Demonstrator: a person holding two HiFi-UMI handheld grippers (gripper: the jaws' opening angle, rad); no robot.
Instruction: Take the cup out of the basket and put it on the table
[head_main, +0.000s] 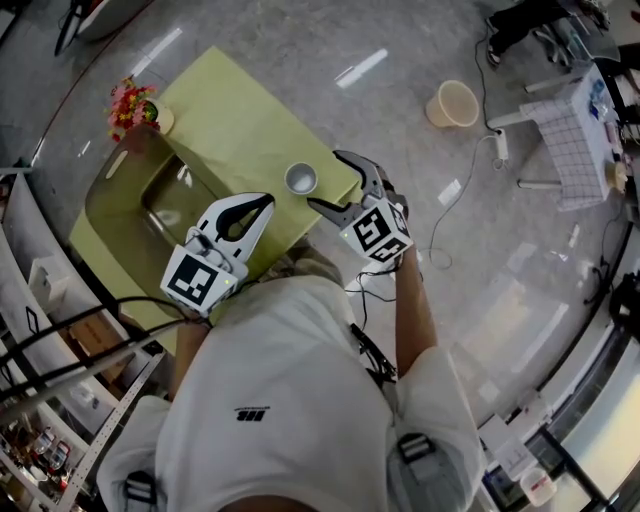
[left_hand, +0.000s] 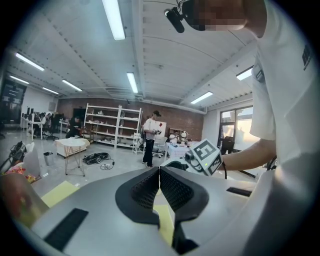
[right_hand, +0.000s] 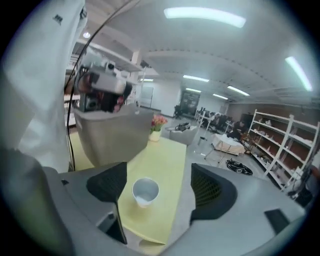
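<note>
A small white cup (head_main: 300, 179) stands upright on the yellow-green table (head_main: 230, 110), near its right edge. The grey translucent basket (head_main: 140, 190) sits on the table to the cup's left. My right gripper (head_main: 326, 181) is open just right of the cup and holds nothing. In the right gripper view the cup (right_hand: 145, 191) stands on the table ahead of my right gripper (right_hand: 159, 175), clear of both jaws, with the basket (right_hand: 112, 135) behind it. My left gripper (head_main: 268, 200) is shut and empty over the table's near edge. In its own view my left gripper (left_hand: 159, 172) shows its jaws touching.
A pot of red flowers (head_main: 130, 105) stands at the table's far left corner. On the floor lie a beige bucket (head_main: 452, 103) and a cable with a power strip (head_main: 500, 148). A white table (head_main: 575, 130) is at the right, metal shelving (head_main: 40, 330) at the left.
</note>
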